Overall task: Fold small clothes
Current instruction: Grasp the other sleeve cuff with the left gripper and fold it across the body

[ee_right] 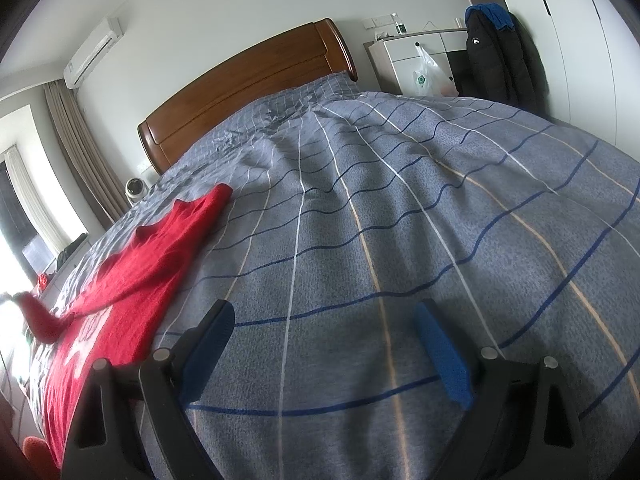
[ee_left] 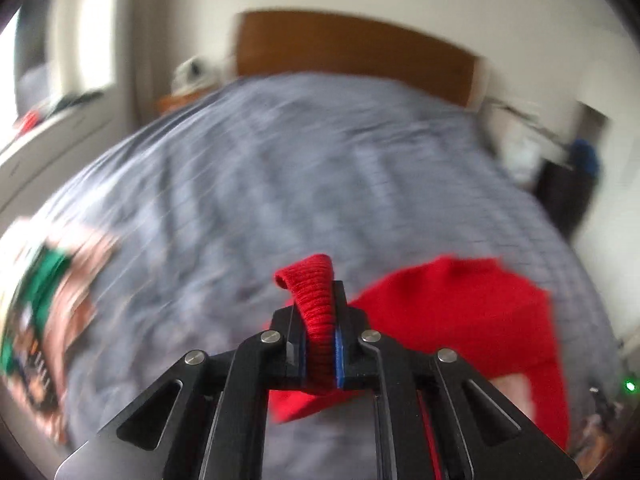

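Two tools out: my left tool (ee_left: pixel 320 344) pinches a ribbed cuff of the red sweater (ee_left: pixel 460 320), lifted above the bed (ee_right: pixel 400 220); my right tool (ee_right: pixel 326 356) spread, sweater lying to its left.

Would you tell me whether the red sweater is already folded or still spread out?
Mostly spread: the red sweater lies flat on the bed cover, one cuff pinched in the left gripper.

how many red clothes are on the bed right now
1. A red knitted sweater lies spread along the left side of the grey checked bedspread in the right wrist view, one ribbed cuff pinched in the left claw. Others may lie out of view.
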A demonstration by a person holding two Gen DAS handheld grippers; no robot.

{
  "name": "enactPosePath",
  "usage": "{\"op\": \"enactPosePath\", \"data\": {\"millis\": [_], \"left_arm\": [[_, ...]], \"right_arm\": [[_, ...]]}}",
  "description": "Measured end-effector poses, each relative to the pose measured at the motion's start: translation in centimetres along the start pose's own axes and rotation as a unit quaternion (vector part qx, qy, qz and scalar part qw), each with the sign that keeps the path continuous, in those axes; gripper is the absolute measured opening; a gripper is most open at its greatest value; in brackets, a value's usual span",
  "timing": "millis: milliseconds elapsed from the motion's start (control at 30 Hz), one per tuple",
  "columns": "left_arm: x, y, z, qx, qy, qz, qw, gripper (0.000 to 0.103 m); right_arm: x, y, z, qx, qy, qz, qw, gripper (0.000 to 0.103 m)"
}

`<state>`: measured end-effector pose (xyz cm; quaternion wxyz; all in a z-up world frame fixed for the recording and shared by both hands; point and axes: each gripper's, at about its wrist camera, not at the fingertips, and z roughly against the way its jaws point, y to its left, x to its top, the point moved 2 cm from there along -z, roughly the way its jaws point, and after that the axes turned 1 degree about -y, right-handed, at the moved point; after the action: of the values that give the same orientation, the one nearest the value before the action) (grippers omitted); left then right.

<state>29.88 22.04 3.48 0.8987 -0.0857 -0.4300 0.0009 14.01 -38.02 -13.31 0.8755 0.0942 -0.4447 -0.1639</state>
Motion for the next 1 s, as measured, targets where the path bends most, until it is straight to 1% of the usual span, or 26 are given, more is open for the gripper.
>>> {"op": "enactPosePath", "data": {"millis": [33,100,133,200,233,267,300,333,367,400,433,500,567,600,633,667,700,733,767,867,933,1000], "left_arm": [[0.6,-2.3,-0.1,-0.018,-0.003,-0.015,0.9997,0.008],[1.4,-8.4,-0.6,-0.059,-0.008,-0.055,0.9967,0.008],[1.6,-10.1,-1.0,-0.068,-0.008,-0.067,0.9954,0.008],[1.0,-14.8,-2.6,-0.091,-0.002,-0.095,0.9912,0.008],[0.2,-16.7,-3.3,-0.107,0.008,-0.103,0.9889,0.008],[-1.0,-19.0,-4.4,-0.134,0.026,-0.112,0.9843,0.010],[-2.1,-20.4,-5.3,-0.152,0.043,-0.121,0.9799,0.020],[-3.4,-21.9,-6.2,-0.162,0.059,-0.129,0.9765,0.027],[-5.0,-23.0,-7.2,-0.158,0.076,-0.136,0.9751,0.055],[-6.3,-23.6,-7.8,-0.150,0.088,-0.141,0.9747,0.074],[-7.5,-23.6,-8.0,-0.148,0.085,-0.145,0.9746,0.076],[-9.3,-23.0,-7.3,-0.149,0.086,-0.150,0.9736,0.076],[-10.3,-21.0,-6.8,-0.140,0.090,-0.144,0.9754,0.077],[-10.6,-19.6,-6.9,-0.131,0.090,-0.137,0.9776,0.080],[-11.2,-17.4,-6.2,-0.111,0.087,-0.128,0.9817,0.083],[-11.9,-16.5,-5.7,-0.091,0.084,-0.122,0.9847,0.086],[-12.6,-14.4,-5.1,-0.066,0.081,-0.112,0.9881,0.087],[-13.1,-13.3,-4.8,-0.050,0.080,-0.106,0.9898,0.087],[-14.0,-11.4,-4.3,-0.029,0.082,-0.095,0.9917,0.087],[-16.9,-8.0,-3.1,-0.003,0.079,-0.069,0.9945,0.088],[-18.6,-6.7,-2.8,0.008,0.074,-0.055,0.9957,0.089],[-20.2,-5.7,-3.4,0.013,0.067,-0.041,0.9968,0.090]], "right_arm": [[0.0,0.0,0.0,0.000,0.000,0.000,1.000,0.091],[0.0,-0.1,0.1,0.002,0.000,-0.001,1.000,0.091],[0.1,-0.1,0.1,0.003,-0.001,-0.002,1.000,0.091],[0.1,-0.2,0.1,0.004,-0.001,-0.002,1.000,0.091],[0.1,-0.2,0.1,0.004,-0.001,-0.002,1.000,0.091],[0.1,-0.2,0.1,0.005,-0.001,-0.002,1.000,0.091],[0.2,-0.3,0.1,0.005,-0.001,-0.002,1.000,0.091],[0.2,-0.3,0.2,0.006,-0.001,-0.002,1.000,0.091],[0.2,-0.3,0.1,0.007,-0.001,-0.002,1.000,0.091],[0.2,-0.4,0.1,0.007,-0.001,-0.002,1.000,0.091],[0.2,-0.5,0.2,0.008,-0.001,-0.003,1.000,0.092],[0.2,-0.4,0.2,0.009,-0.001,-0.003,1.000,0.092],[0.2,-0.4,0.2,0.012,-0.001,-0.004,1.000,0.092],[0.2,-0.4,0.2,0.013,-0.001,-0.004,1.000,0.092],[0.2,-0.4,0.2,0.013,0.000,-0.004,1.000,0.093],[0.3,-0.4,0.1,0.013,0.002,-0.003,1.000,0.093],[0.3,-0.3,0.0,0.012,0.004,-0.002,1.000,0.093],[0.3,-0.3,0.0,0.010,0.006,0.000,1.000,0.094],[0.4,-0.2,-0.1,0.008,0.008,0.002,1.000,0.094],[0.4,0.1,-0.3,0.002,0.013,0.006,1.000,0.094],[0.4,0.1,-0.3,-0.001,0.015,0.008,1.000,0.094],[0.4,0.1,-0.3,-0.002,0.014,0.009,1.000,0.094]]}}
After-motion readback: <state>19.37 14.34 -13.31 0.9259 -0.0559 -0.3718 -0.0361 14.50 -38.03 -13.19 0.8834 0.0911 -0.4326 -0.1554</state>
